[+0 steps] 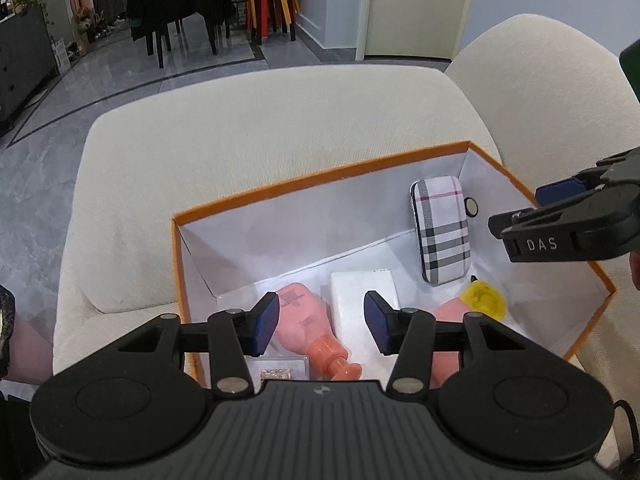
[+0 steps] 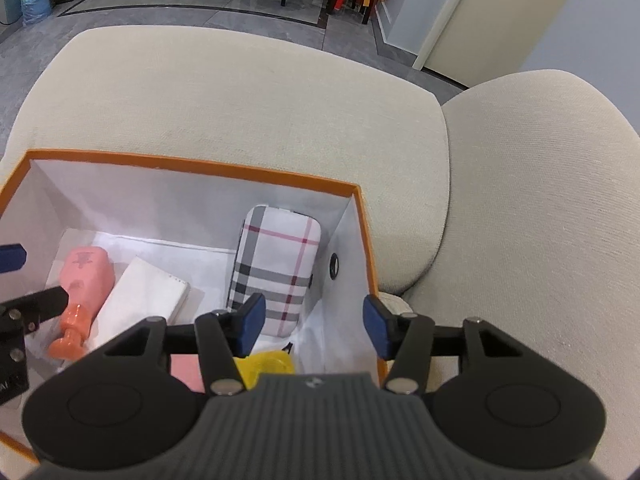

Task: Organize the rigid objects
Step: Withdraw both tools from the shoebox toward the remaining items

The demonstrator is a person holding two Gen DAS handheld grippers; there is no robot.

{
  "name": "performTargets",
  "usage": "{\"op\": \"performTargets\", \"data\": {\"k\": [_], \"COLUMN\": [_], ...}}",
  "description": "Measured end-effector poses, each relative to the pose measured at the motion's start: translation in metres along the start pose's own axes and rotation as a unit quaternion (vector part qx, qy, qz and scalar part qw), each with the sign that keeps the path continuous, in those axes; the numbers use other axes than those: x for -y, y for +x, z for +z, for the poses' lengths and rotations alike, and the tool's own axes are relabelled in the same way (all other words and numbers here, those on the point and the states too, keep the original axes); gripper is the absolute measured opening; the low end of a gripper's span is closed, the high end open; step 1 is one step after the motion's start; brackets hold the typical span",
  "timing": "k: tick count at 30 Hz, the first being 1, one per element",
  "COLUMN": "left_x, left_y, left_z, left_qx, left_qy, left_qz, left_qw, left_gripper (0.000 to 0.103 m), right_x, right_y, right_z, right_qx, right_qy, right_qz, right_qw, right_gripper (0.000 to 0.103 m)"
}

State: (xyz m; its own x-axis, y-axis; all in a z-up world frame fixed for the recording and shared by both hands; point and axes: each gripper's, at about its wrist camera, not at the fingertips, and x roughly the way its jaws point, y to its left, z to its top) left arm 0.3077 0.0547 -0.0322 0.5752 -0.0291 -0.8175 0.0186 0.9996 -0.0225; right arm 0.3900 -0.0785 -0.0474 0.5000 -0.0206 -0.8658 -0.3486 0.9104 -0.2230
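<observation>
Item 1: orange-edged box [image 1: 182, 264], white inside, standing on the cream sofa cushion [image 1: 260, 128]. It holds everything listed below.

Item 2: plaid case [image 1: 442, 232], leaning upright against the box's far wall, close to the far right corner. A small round metal ring [image 1: 473, 207] shows on the wall just beside it.

Item 3: pink bottle [image 1: 304, 320], lying on its side on the box floor toward the left wall, its darker orange-pink cap end pointing at the near edge.

Item 4: white flat box [image 1: 352, 296], lying just beside the pink bottle, between the bottle and the plaid case.

Item 5: yellow object [image 1: 482, 300], on the floor in front of the plaid case, near the right wall; you cannot make out what it is. A second pink thing [image 1: 448, 316] lies against it, mostly hidden.

Item 6: small clear-framed card [image 1: 280, 370], flat at the near edge, partly hidden.

Your left gripper [image 1: 320, 322] hangs over the bottle and the white flat box, jaws partly apart, nothing between the pads.

Your right gripper [image 2: 316, 322] sits over the box's right wall, jaws likewise partly apart and empty.
</observation>
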Motion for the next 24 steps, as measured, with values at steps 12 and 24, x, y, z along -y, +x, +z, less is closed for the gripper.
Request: {"op": "performTargets", "data": {"k": [12,24], "left_x": [0.004,0.009], "left_y": [-0.042,-0.093], "left_z": [0.004,0.005], "left_qx": [0.027,0.069], "left_qy": [0.008,0.021], "left_qz": [0.012,0.024], "left_qw": [0.9995,0.9971], "left_gripper": [0.062,0.067], "right_x": [-0.003,0.006], "right_y": [-0.051,-0.117], "right_z": [-0.006,-0.019], "right_qx": [0.035,0.076], "right_qy": [-0.002,0.003], "right_qz": [0.008,0.004], "right_qw": [0.999,0.997], "right_gripper": [0.059,0.062]}}
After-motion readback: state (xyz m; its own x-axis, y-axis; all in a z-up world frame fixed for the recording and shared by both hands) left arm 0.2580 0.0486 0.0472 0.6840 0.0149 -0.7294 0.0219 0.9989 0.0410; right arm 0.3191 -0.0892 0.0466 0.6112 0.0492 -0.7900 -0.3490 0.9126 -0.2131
